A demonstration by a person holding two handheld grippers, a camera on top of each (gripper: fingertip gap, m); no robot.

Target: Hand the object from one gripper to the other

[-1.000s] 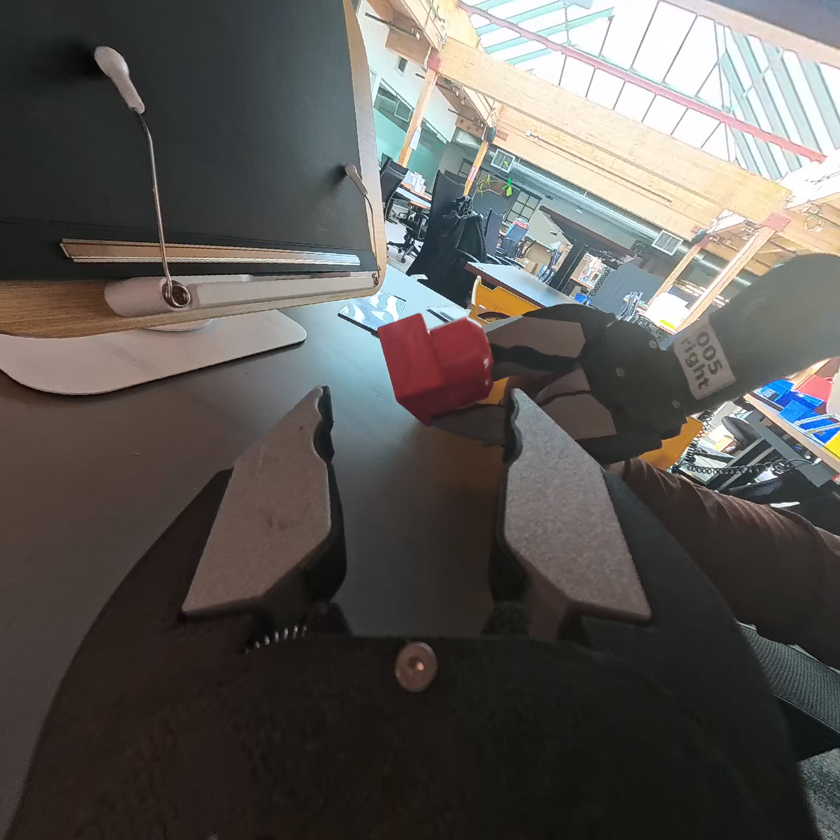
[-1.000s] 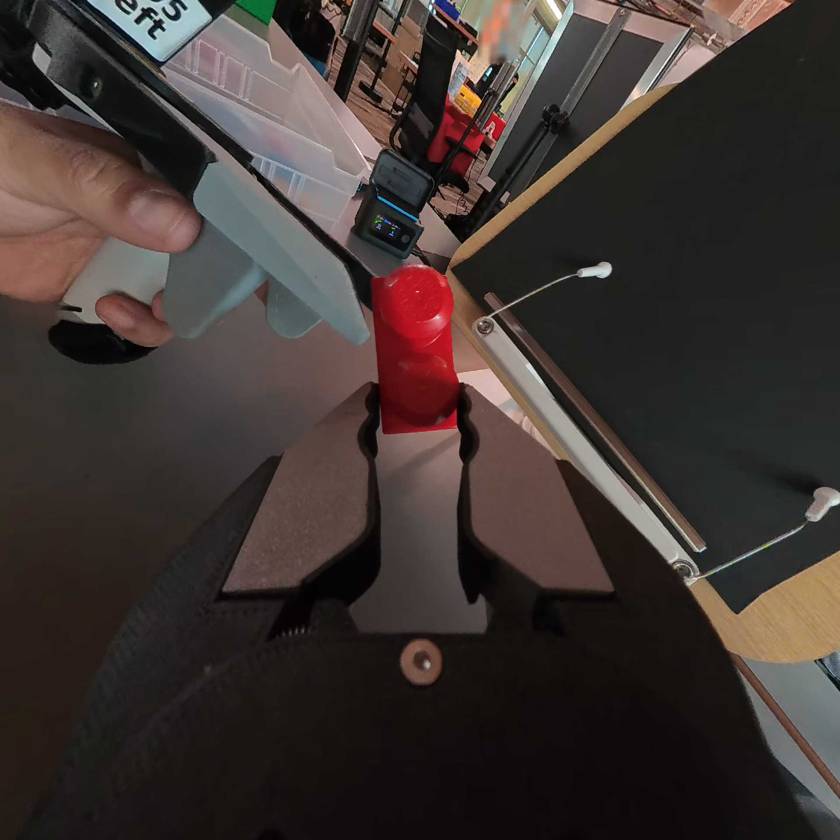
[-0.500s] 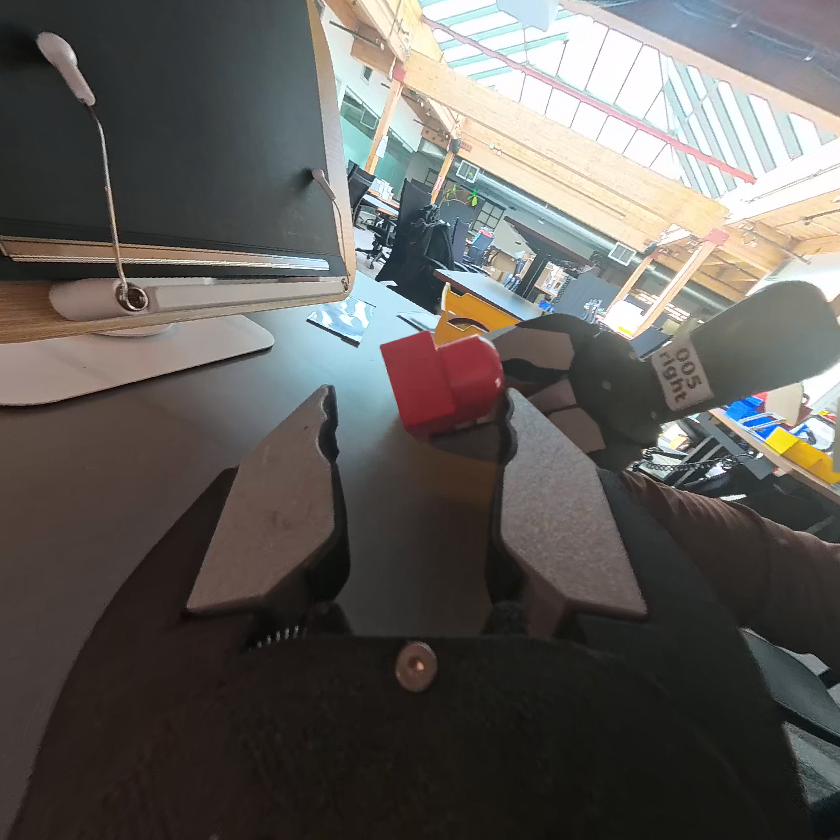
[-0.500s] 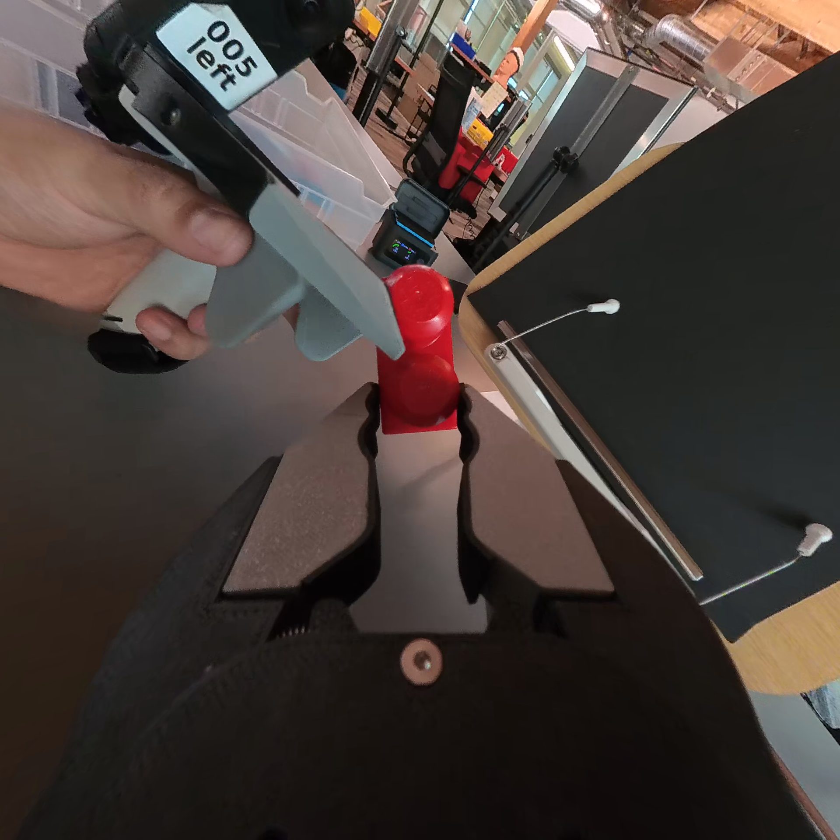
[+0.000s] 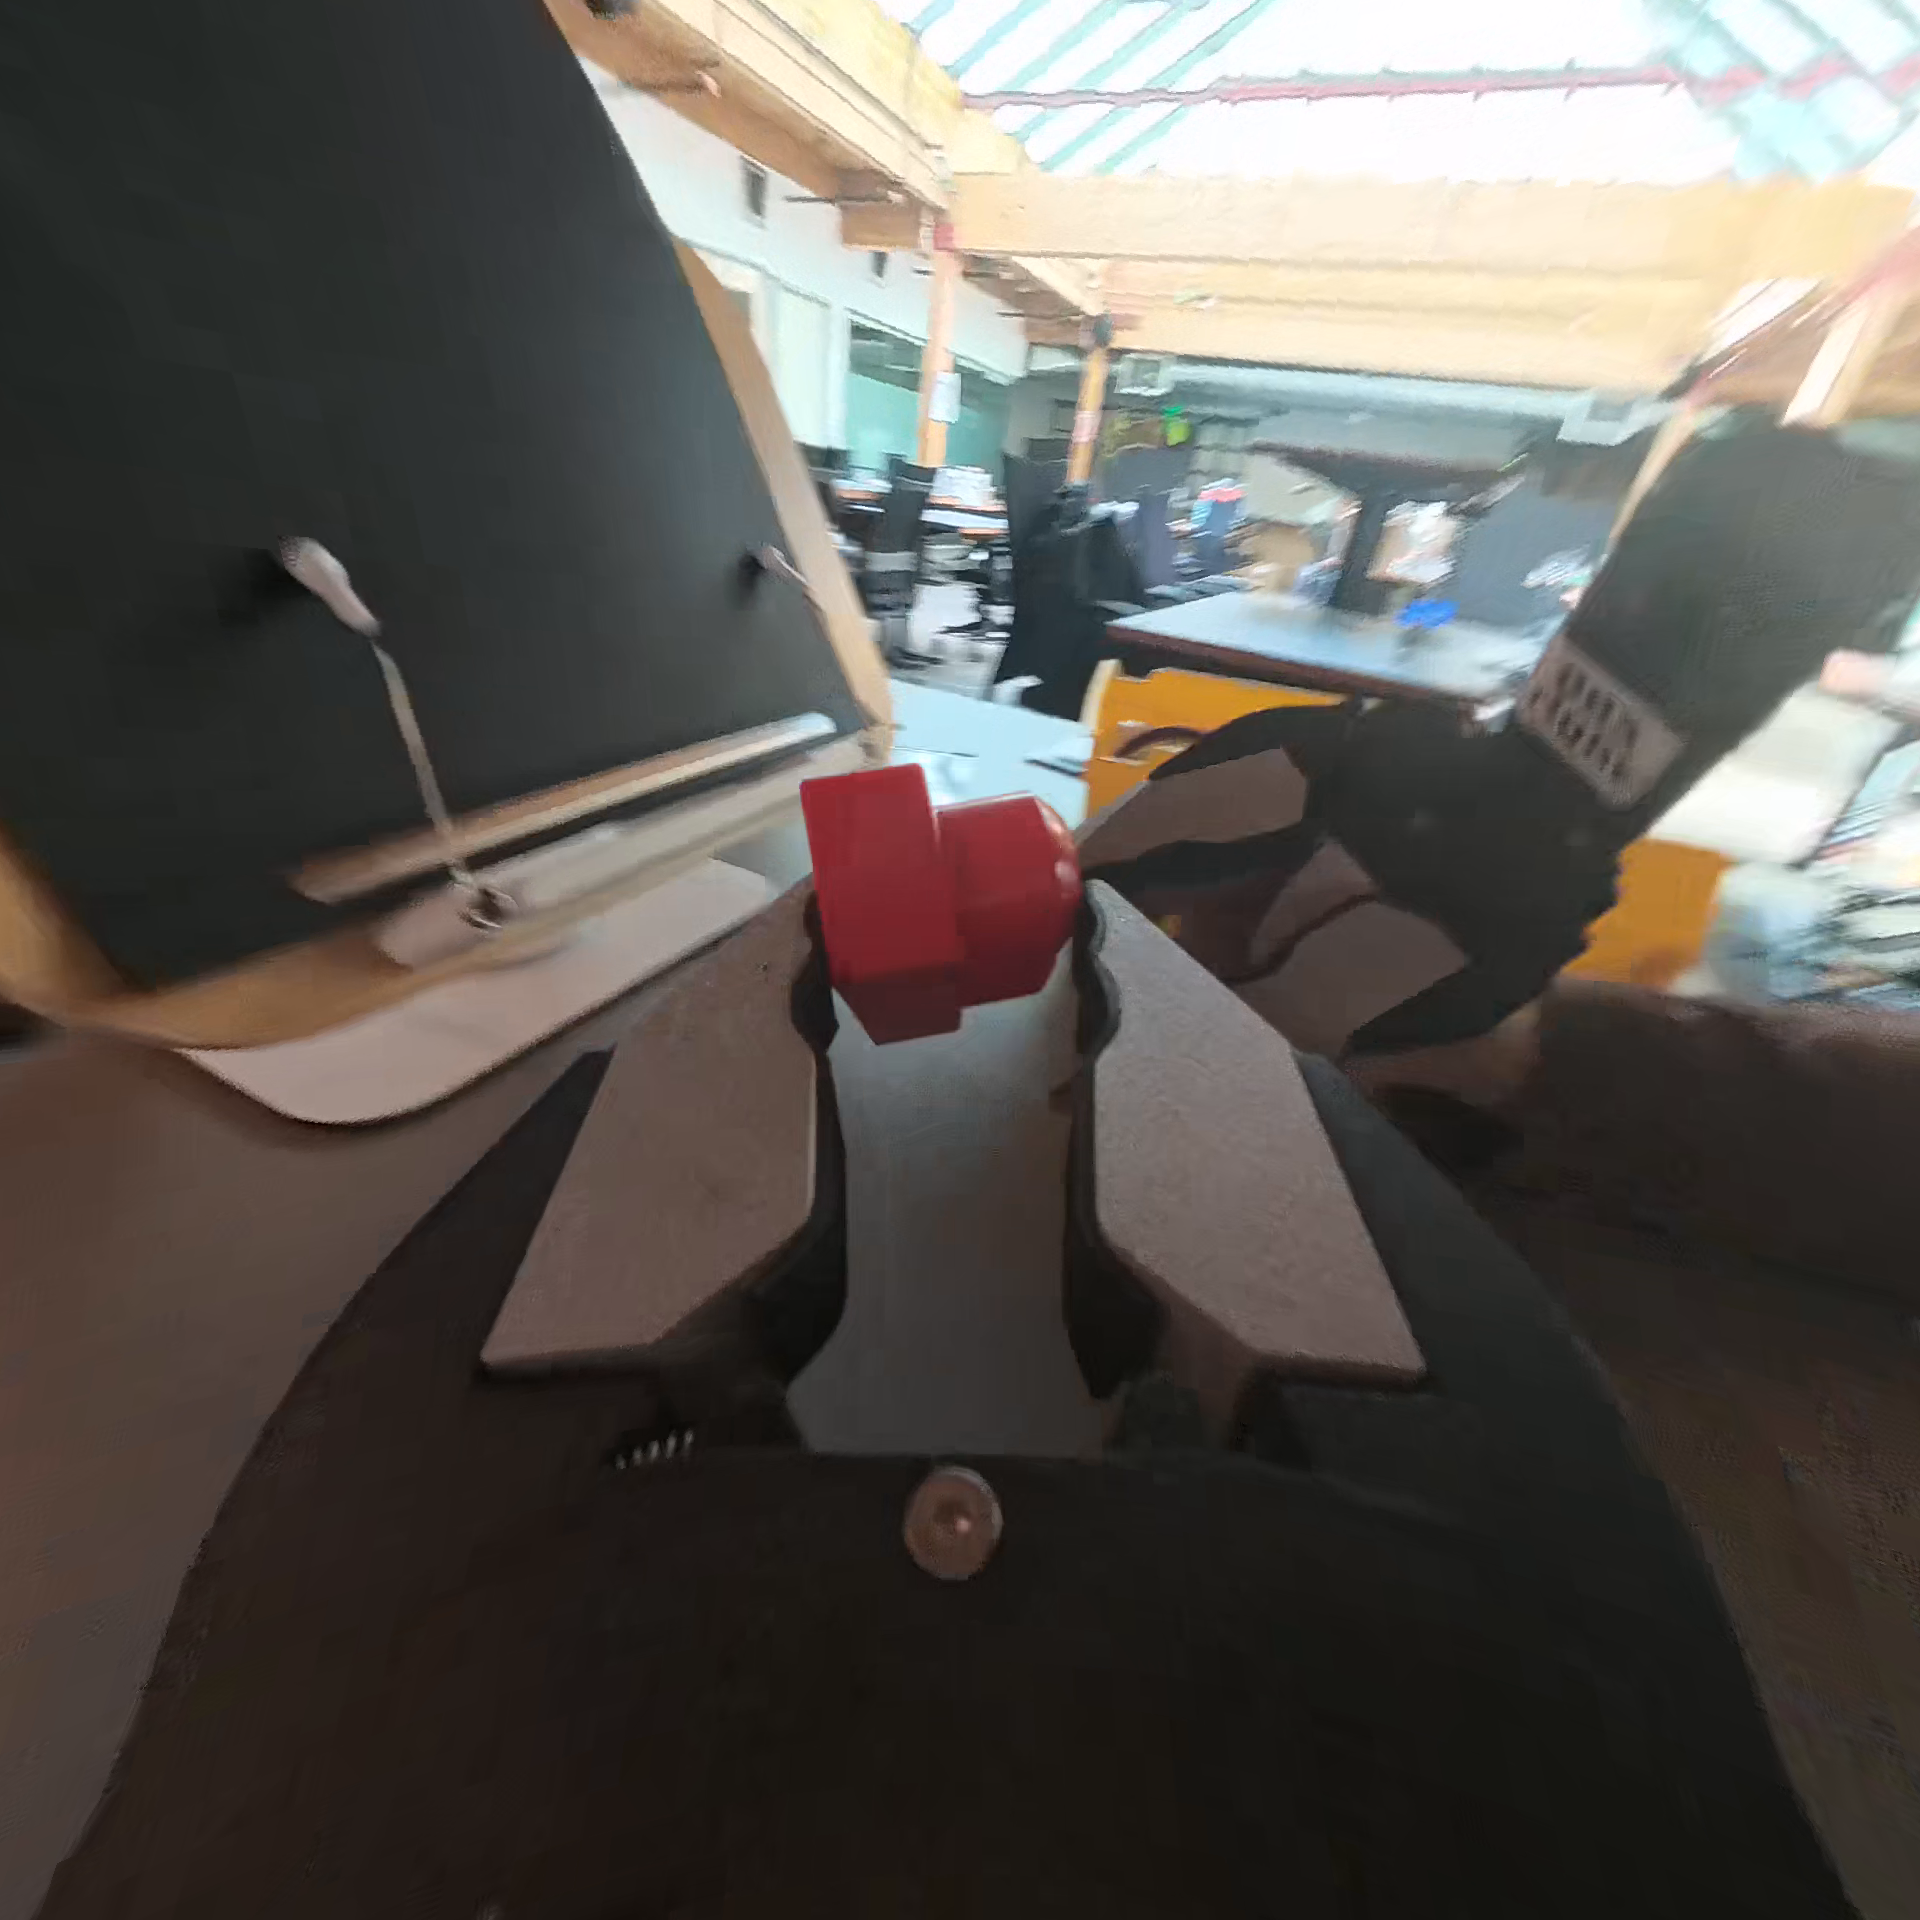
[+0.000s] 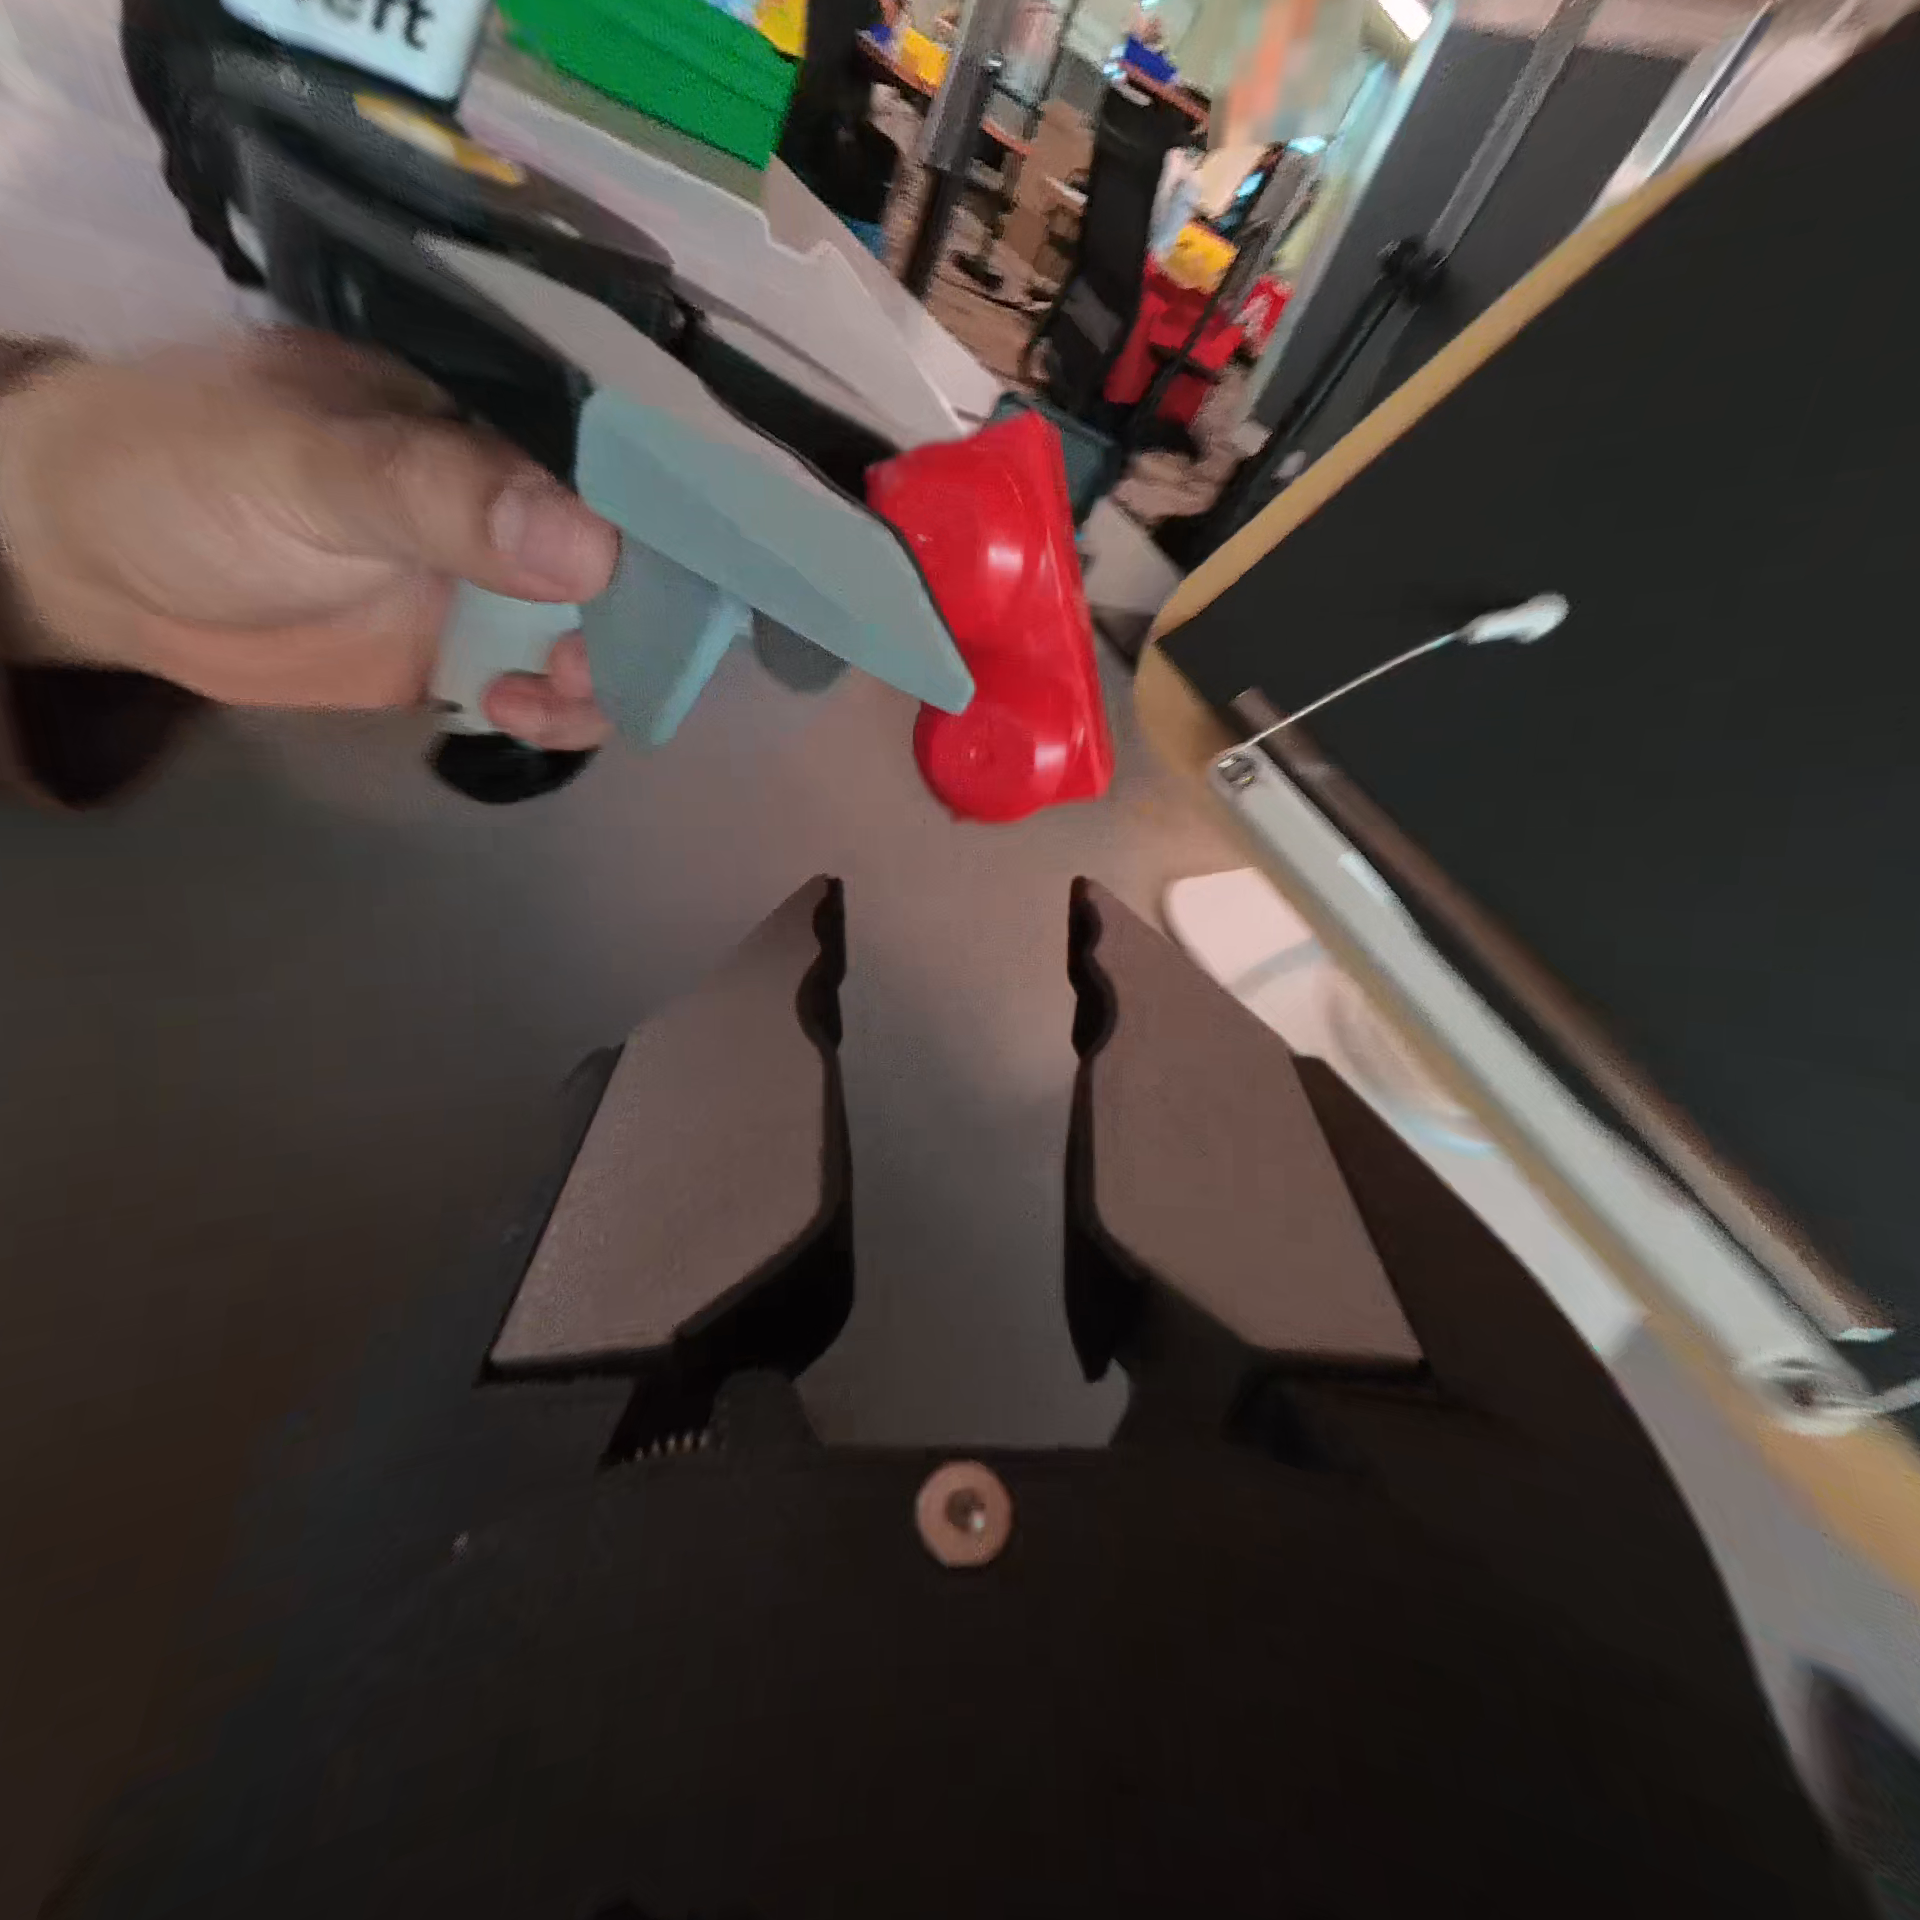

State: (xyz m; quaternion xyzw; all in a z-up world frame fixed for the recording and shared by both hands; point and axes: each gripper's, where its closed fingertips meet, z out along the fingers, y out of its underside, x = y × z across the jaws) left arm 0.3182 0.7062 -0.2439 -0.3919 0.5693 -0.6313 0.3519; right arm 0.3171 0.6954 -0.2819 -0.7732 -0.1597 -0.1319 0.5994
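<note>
Left gripper: I see its fingers clamped on the red object.
Right gripper: fingers apart, holding nothing, just short of the object.
Hidden: object's far side behind a left finger.
Blur: background unclear.

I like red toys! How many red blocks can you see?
1. The red block is pinched in the left gripper, above the table, just ahead of the open right gripper.
</note>
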